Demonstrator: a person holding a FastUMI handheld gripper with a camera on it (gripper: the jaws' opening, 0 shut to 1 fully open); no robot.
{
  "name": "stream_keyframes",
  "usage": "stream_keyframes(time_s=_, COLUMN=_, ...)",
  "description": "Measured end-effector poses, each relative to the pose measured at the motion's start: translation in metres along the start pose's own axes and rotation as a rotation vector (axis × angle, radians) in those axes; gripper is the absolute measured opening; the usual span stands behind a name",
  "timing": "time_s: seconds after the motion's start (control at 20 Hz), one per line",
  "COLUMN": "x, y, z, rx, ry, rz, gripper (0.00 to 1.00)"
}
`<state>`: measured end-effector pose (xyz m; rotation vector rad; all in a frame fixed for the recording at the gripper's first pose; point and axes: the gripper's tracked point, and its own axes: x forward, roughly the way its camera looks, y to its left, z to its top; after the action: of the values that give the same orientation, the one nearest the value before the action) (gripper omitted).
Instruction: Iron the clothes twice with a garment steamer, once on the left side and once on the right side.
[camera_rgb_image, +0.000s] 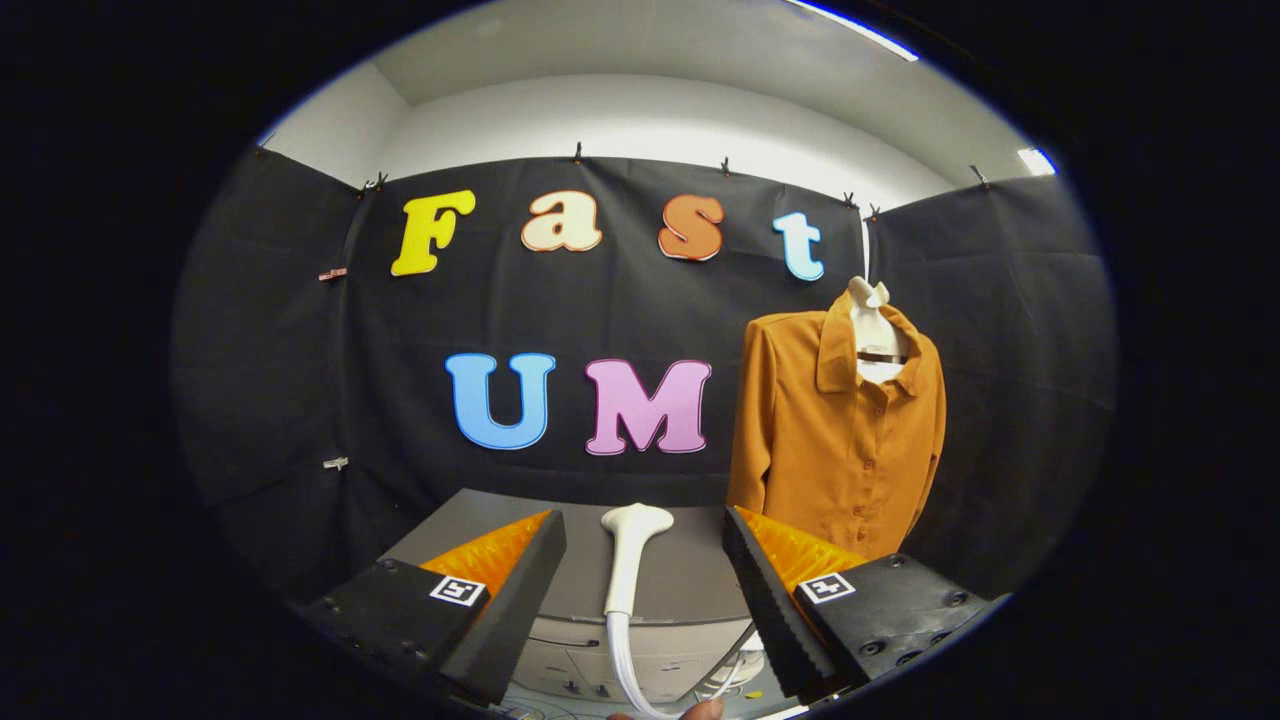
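A white garment steamer (628, 555) lies on a grey table (680, 575), its head pointing away and its white hose running down toward me. My gripper (645, 560) stands open, one finger on each side of the steamer handle, neither touching it. An orange-brown button shirt (835, 440) hangs on a white hanger (872, 310) beyond the right finger, in front of the black cloth wall.
The grey table has drawers (600, 665) on its front below the fingers. White cable loops (735, 670) lie near the floor by the right finger. A fingertip of a person's hand (700, 710) shows beside the hose, low between the fingers.
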<state>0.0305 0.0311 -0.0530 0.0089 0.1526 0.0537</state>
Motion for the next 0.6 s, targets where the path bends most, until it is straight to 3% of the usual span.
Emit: stream_keyframes(time_s=0.6, x=0.111, y=0.02, z=-0.148, rx=-0.04, ry=0.423, rz=0.002, gripper=0.98)
